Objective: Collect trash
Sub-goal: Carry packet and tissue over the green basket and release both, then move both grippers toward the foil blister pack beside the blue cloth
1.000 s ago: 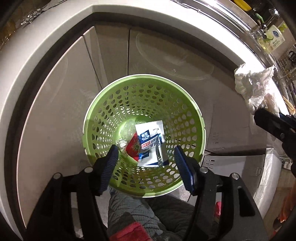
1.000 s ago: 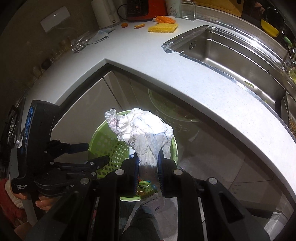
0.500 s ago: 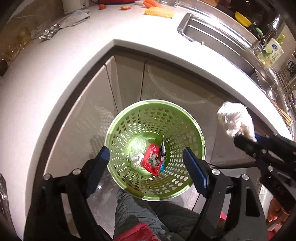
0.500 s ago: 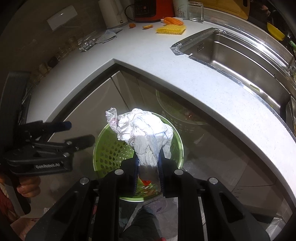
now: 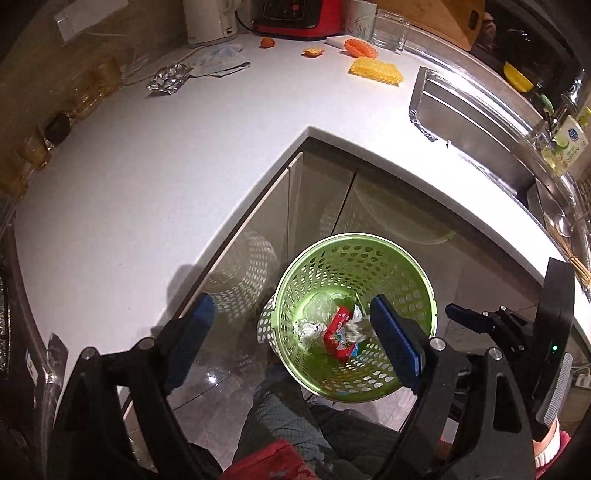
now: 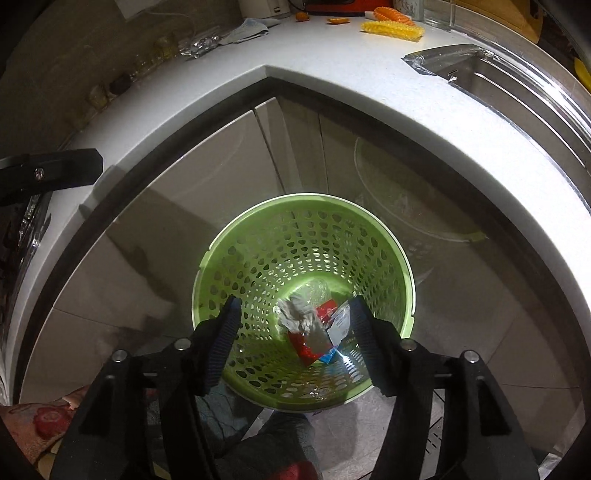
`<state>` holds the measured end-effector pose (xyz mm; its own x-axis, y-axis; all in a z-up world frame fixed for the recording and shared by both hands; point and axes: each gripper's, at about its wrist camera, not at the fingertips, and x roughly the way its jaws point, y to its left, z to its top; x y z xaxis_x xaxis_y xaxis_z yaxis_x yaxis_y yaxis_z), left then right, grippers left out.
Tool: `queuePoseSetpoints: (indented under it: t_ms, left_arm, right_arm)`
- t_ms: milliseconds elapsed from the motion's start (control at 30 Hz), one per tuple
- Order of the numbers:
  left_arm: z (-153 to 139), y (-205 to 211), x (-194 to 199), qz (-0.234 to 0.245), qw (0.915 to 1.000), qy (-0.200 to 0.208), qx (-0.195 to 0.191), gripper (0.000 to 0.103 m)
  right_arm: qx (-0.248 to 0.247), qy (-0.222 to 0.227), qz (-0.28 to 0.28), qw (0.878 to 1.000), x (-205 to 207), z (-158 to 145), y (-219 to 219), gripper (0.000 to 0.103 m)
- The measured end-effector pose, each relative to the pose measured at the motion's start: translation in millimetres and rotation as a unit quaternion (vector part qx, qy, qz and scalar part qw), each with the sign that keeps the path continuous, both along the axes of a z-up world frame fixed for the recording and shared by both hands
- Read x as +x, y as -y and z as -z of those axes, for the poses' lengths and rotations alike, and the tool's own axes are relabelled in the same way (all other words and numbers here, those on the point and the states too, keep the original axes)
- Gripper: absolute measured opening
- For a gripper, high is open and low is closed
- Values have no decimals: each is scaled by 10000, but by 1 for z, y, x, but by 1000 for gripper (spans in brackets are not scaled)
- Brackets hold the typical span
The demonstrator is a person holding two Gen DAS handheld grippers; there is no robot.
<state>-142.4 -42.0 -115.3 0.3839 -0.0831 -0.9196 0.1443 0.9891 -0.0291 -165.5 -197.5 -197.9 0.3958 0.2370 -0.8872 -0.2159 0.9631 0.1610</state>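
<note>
crumpled white paper tissue wad is inside the round green perforated plastic basket, lying on top of the other trash, blurred in both views. under/beside it: red printed foil snack wrapper, white+blue printed sachet, and a clear crinkled plastic film towards the far wall of the basket. in left wrist view same pile: wad, red wrapper, a small crumpled silver foil ball.

basket stands on the floor in the inner corner of the cabinet fronts, below the white l-shaped stone worktop.

right gripper is over the basket mouth, pointing down into it, jaws opening, released, nothing pressed btw the pads; wad sits well below them. left gripper is off to the side, jaws spread wide and opening, empty; one pad overlaps the basket in view, the other is over the worktop edge.

further out on worktop: yellow ridged sponge, orange ridged piece, silver blister pack, crumpled pale blue-white wrapper, clear glass, white kettle. stainless sink to the right. person's quilted grey trouser leg below the basket.
</note>
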Motion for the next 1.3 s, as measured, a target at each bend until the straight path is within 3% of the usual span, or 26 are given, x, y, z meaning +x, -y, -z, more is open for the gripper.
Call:
queuePoseSetpoints:
  t_ms: [267,500,867,1100,1300]
  left_arm:
    - [-7,2,8,52,10000,55,61,86]
    - [-39,-26,41,-107,9985,543,-13,91]
    - [-52,-108,151,-625,9923,1062,127,91]
    - [-35,-154,233,-1000,9899,1005,-20,91]
    - [-8,-169,297,-979,9912,894,-15,91]
  right_arm:
    - [-83,376,219,9990,12,-29,-2,87]
    - [-55,983,326,9946,37,-79,-17,101]
    - [18,1419,381,9891,140,-130,-55,101]
    - [-132,1519,203,9881,221,-137,-97,101]
    - [-58,1360,174,9905,296,-126,-125,101]
